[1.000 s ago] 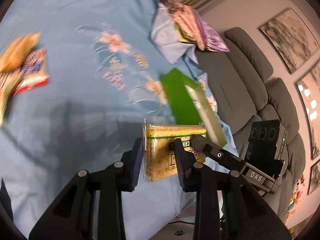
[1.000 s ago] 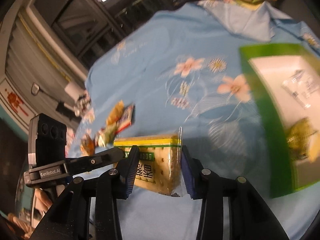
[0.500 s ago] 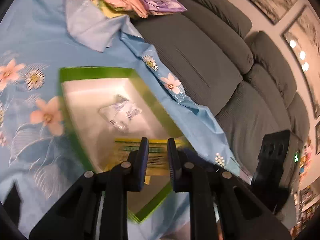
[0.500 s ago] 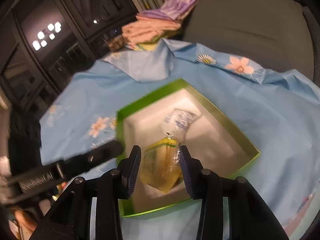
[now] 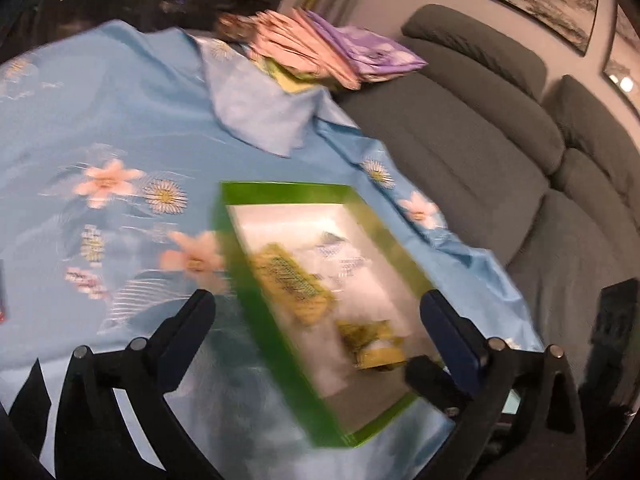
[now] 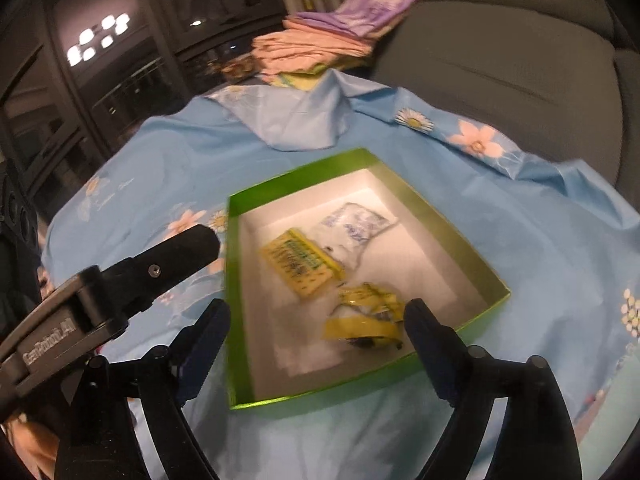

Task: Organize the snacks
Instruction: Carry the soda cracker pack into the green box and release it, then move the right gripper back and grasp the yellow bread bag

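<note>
A green box (image 6: 234, 264) with a white inside sits on the blue flowered tablecloth (image 6: 160, 168). In it lie a yellow cracker pack (image 6: 300, 264), a clear white packet (image 6: 356, 224) and a crumpled yellow wrapper (image 6: 364, 320). My right gripper (image 6: 316, 324) is open and empty above the box's near end. My left gripper (image 5: 316, 312) is open and empty over the same box (image 5: 256, 292), where the cracker pack (image 5: 294, 280) shows blurred. The left gripper's finger (image 6: 160, 268) reaches in from the left in the right wrist view.
A stack of folded pink and purple cloths (image 6: 332, 44) lies at the table's far end. A grey sofa (image 5: 480, 152) runs along the table's right side. A red packet edge (image 5: 2, 300) shows at the far left.
Both grippers carried the yellow cracker pack to the green box, opened wide and let it go. It now lies inside the box.
</note>
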Tool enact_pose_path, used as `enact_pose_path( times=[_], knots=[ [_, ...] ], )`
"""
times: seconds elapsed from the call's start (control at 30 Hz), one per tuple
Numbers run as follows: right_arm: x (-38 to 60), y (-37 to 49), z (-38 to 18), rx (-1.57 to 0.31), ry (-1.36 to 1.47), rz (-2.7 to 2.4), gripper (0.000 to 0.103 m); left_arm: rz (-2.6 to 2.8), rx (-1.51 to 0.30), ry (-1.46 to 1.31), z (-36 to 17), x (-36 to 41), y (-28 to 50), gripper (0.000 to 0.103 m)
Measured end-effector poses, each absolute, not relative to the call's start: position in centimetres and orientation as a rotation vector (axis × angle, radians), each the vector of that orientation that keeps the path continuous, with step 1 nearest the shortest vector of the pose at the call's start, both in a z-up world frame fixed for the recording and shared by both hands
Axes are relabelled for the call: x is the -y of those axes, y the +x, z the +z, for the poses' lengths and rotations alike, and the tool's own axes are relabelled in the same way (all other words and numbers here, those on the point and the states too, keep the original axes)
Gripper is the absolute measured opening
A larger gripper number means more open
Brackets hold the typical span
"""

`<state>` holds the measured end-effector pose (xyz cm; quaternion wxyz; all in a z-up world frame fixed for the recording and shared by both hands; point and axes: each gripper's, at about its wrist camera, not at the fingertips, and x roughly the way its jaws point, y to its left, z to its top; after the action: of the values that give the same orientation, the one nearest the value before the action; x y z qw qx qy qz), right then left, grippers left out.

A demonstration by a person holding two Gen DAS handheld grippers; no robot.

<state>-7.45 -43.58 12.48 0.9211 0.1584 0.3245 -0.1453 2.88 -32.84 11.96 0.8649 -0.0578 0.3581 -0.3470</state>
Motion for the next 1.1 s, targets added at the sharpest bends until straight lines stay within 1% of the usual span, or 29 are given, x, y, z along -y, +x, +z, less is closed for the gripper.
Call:
enact_pose_path(
  times=[0.03, 0.07, 0.13, 0.3, 0.53, 0.63, 0.73, 0.93, 1.1],
  knots=[
    [43.1, -7.3, 12.6, -0.67, 0.319, -0.298, 0.096, -0.704, -0.745, -0.102, 12.1, 32.3, 2.7, 0.103],
    [42.4, -7.3, 12.8, -0.675, 0.309, -0.297, 0.097, -0.686, -0.738, -0.095, 12.2, 31.4, 2.6, 0.103],
    [40.9, -7.1, 13.0, -0.699, 0.275, -0.306, 0.102, -0.64, -0.727, -0.094, 12.2, 29.6, 2.2, 0.103],
    [36.8, -6.3, 12.8, -0.766, 0.193, -0.293, 0.102, -0.512, -0.709, -0.064, 11.7, 25.0, 1.2, 0.103],
    [30.4, -4.7, 12.7, -0.794, 0.026, -0.31, 0.102, -0.376, -0.673, -0.182, 10.0, 15.4, -0.1, 0.103],
    [27.7, -3.3, 12.3, -0.812, -0.016, -0.268, 0.102, -0.223, -0.664, -0.154, 8.7, 11.6, 0.0, 0.103],
    [25.5, -2.5, 11.8, -0.83, -0.014, -0.205, 0.102, -0.166, -0.702, -0.144, 7.8, 8.9, 0.8, 0.103],
    [22.7, -0.7, 10.8, -0.867, 0.044, -0.17, 0.102, -0.094, -0.731, -0.233, 5.2, 2.9, -0.2, 0.103],
    [21.7, 0.7, 9.3, -0.89, 0.295, -0.056, 0.102, 0.037, -0.74, -0.323, 3.5, -2.3, -1.1, 0.103]
  ],
)
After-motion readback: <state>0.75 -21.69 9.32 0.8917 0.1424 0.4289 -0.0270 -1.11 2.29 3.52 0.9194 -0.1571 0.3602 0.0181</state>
